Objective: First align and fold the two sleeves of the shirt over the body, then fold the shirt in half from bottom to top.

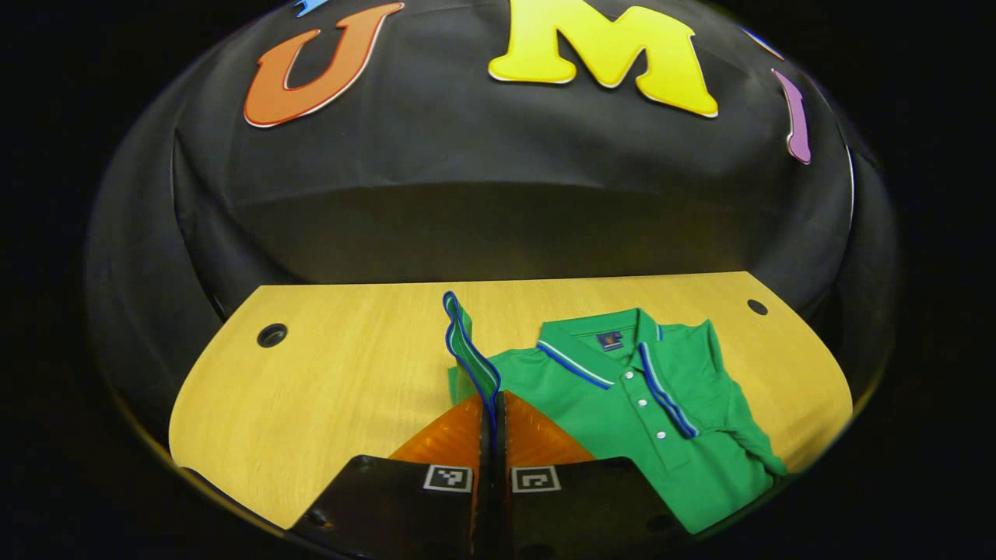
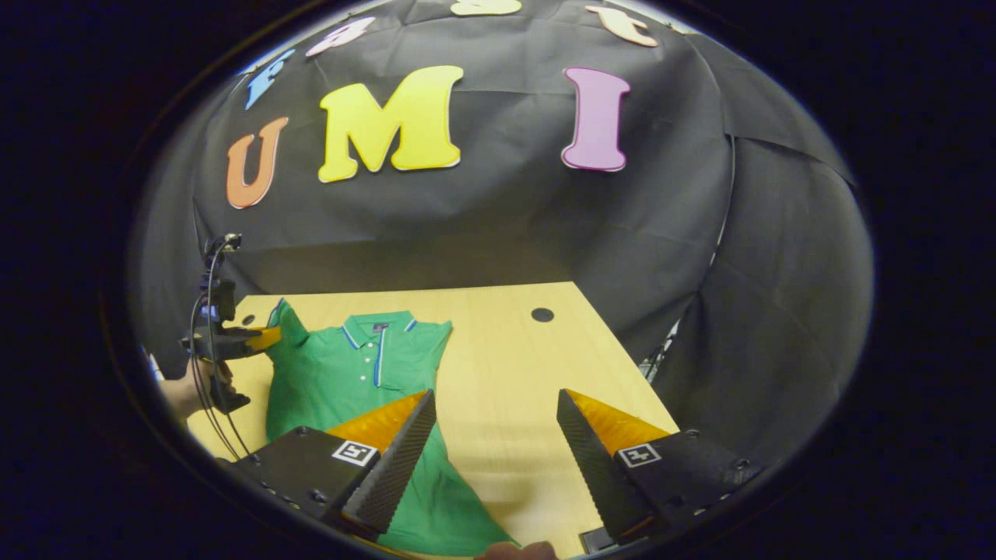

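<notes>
Left gripper view: shirt hem and lower body cut off by the view's edge, below the placket. Sleeve edge vanishes between the left gripper's closed jaws, so how much cloth is pinched can't be told. Collar label too small to make out. Counter near edge hidden under the gripper body.

Right gripper view: shirt's lower left part hidden behind the right gripper's left finger; hem cut off at bottom. Left gripper seen far off beside the shirt's sleeve, too small to tell its jaws. Hand holding it partly cut off by the edge. Fingertip at bottom cut off.
</notes>
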